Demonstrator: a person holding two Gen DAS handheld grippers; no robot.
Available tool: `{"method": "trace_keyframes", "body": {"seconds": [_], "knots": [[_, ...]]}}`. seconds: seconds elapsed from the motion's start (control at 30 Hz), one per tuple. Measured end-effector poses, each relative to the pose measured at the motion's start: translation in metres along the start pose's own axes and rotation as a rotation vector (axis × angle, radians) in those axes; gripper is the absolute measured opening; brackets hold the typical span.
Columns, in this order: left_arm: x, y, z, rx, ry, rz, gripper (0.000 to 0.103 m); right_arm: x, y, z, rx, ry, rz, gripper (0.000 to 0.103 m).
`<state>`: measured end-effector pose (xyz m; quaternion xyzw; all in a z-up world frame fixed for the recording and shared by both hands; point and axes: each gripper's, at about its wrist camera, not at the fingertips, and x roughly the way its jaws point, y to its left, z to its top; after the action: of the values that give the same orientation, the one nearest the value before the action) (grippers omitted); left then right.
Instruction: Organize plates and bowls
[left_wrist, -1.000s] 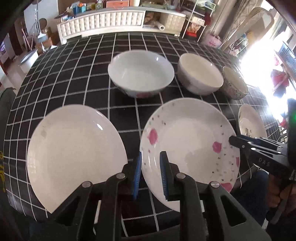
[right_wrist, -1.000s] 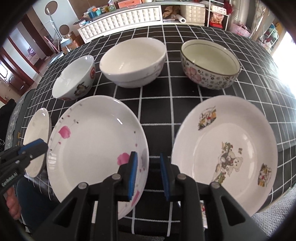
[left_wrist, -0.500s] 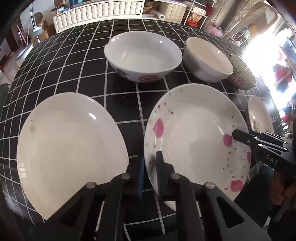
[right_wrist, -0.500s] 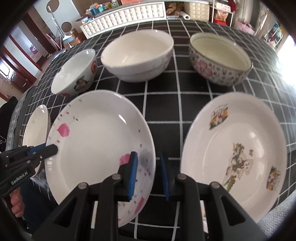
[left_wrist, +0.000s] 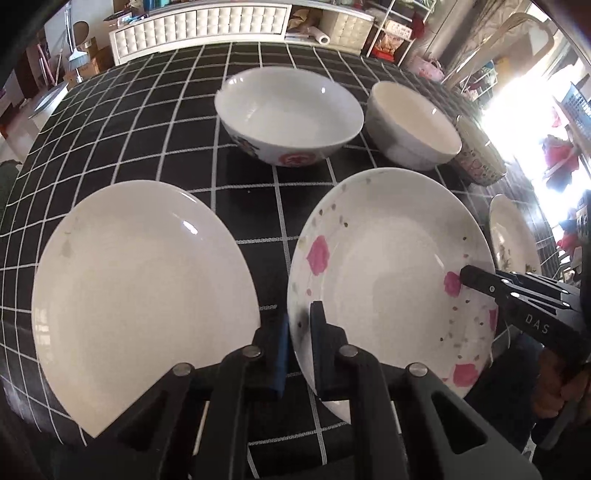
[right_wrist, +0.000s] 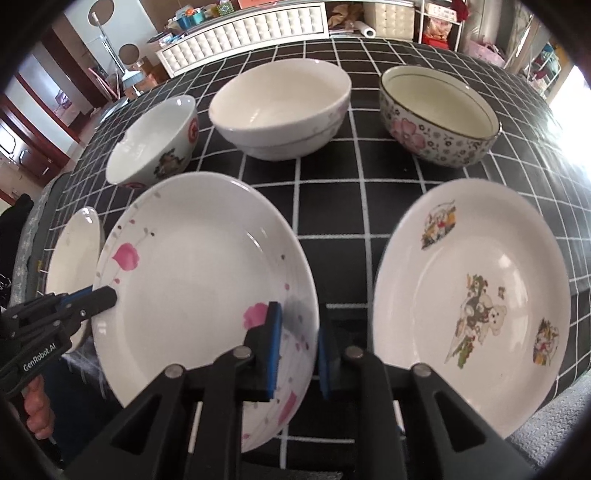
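Observation:
A white plate with pink flowers (left_wrist: 388, 258) (right_wrist: 199, 273) is tilted up off the black checked tablecloth. My left gripper (left_wrist: 300, 332) is shut on its left rim. My right gripper (right_wrist: 297, 347) straddles its right rim, jaws still a little apart around the edge. A plain white plate (left_wrist: 140, 295) lies to the left and a cartoon-print plate (right_wrist: 472, 306) to the right. Behind stand a white bowl with red marks (left_wrist: 288, 114), a plain cream bowl (right_wrist: 280, 110) and a floral bowl (right_wrist: 439, 114).
The tablecloth (right_wrist: 332, 206) ends at the near edge just under the plates. A white cabinet (left_wrist: 199, 29) and shelves stand beyond the far side. The person's hand (right_wrist: 37, 406) holds the left gripper at lower left.
Both grippers moved in over the flowered plate's rims. The left gripper shut on the left rim and the plate tilted up.

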<state>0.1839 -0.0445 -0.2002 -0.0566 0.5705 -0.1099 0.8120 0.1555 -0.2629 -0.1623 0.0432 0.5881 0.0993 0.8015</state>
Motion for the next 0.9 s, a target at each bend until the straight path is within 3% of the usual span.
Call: {"method": "trace_keyframes", "body": {"seconds": [0.43,0.63,0.9], "knots": [[-0.067,0.048,-0.007,-0.078,-0.102,0.031,0.009,-0.032,0.062,0.022,-0.093,-0.067,0.037,0.021],[-0.093,0.087,-0.012,-0.141,-0.142,0.072,0.009,-0.028,0.107,0.032,-0.154,-0.074,0.057,0.021],[-0.106,0.128,-0.028,-0.188,-0.149,0.124,0.009,0.001,0.146,0.035,-0.216,-0.02,0.072,0.021]]}}
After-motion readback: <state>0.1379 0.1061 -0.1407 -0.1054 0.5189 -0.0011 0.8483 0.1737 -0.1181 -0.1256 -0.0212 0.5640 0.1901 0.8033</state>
